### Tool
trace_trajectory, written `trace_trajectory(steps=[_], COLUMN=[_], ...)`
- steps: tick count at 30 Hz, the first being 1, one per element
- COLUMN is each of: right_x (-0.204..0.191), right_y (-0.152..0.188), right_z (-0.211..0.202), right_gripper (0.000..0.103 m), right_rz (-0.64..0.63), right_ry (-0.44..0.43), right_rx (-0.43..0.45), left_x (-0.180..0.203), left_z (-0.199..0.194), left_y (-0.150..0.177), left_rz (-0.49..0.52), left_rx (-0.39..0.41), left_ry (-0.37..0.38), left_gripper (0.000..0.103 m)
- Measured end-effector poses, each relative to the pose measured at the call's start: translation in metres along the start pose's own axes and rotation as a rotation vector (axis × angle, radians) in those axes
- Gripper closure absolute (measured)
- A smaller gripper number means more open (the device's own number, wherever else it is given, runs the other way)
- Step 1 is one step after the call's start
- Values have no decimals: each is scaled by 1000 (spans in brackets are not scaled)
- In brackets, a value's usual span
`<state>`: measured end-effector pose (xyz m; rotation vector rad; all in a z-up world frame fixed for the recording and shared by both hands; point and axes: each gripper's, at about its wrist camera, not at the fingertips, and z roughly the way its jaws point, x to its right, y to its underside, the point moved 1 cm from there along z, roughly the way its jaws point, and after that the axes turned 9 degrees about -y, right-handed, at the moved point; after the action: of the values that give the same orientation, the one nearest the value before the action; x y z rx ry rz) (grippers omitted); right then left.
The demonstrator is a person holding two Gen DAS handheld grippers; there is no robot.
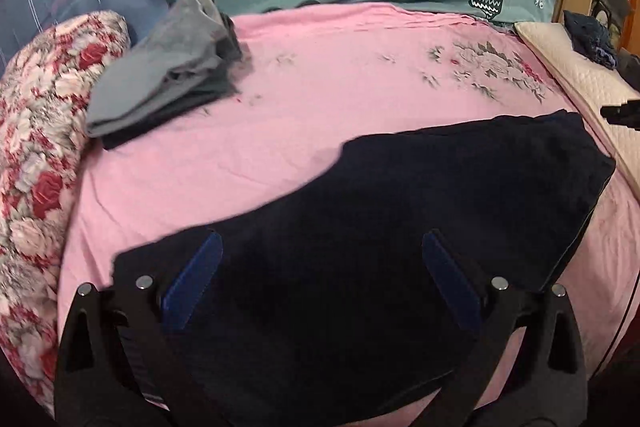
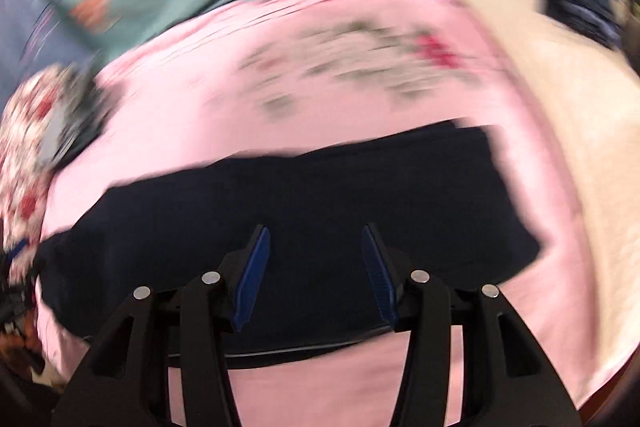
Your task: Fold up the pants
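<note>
On pink bed sheet (image 1: 280, 131), dark pants (image 1: 400, 211) lying flat, seemingly folded once already; at left, folded grey garment (image 1: 160, 91) set aside; left claw (image 1: 320, 275) spread wide, empty, low over pants' left end; right claw (image 2: 316, 271) apart, empty, over pants' near edge; view blurred; next fold calls for pinching edge, carrying across.

Both wrist views look steeply down, close over the bed (image 1: 280, 131) — sharing the dark pants (image 1: 400, 211) (image 2: 304, 203); right view blurred.
</note>
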<state>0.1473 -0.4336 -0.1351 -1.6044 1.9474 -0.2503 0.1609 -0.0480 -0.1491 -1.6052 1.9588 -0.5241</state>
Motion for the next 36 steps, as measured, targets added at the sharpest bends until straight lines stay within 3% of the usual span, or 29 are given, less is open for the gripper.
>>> trace_trajectory(steps=[3, 5, 9, 14, 17, 20, 23, 24, 31, 32, 33, 36], right_x=[80, 108, 151, 160, 165, 161, 168, 169, 176, 177, 180, 181], right_y=[-47, -73, -114, -113, -109, -109, -115, -118, -111, -112, -114, -112], right_z=[-4, 9, 62, 107, 119, 123, 120, 114, 120, 112, 101, 67], right_gripper=[53, 53, 58, 62, 79, 90, 102, 103, 101, 94, 75, 70], right_rz=[61, 46, -54, -103, -80, -138, -94, -96, -26, -22, -2, -18], right_ry=[-71, -91, -122, -151, -247, -244, -238, -201, -180, -187, -193, -223], right_rx=[21, -4, -143, -287, -356, -386, -389, -371, -313, -283, -253, -176], left_x=[24, 41, 66, 89, 99, 109, 117, 119, 132, 132, 132, 133], left_z=[-2, -7, -25, -33, -30, -28, -31, -32, -30, -31, -30, -25], left_y=[-5, -11, -17, -18, -18, -19, -21, -21, -22, -23, -23, -22], left_rz=[-17, -26, 0, 64, 66, 70, 88, 90, 114, 112, 111, 105], left_rx=[-26, -41, -49, -70, -91, -103, -92, -87, -77, -70, -72, -89], left_ry=[-32, -64, -113, -159, -163, -156, -161, -157, -127, -121, -116, -108], left_gripper=[2, 2, 2, 2, 2, 2, 2, 2, 2, 2, 2, 2])
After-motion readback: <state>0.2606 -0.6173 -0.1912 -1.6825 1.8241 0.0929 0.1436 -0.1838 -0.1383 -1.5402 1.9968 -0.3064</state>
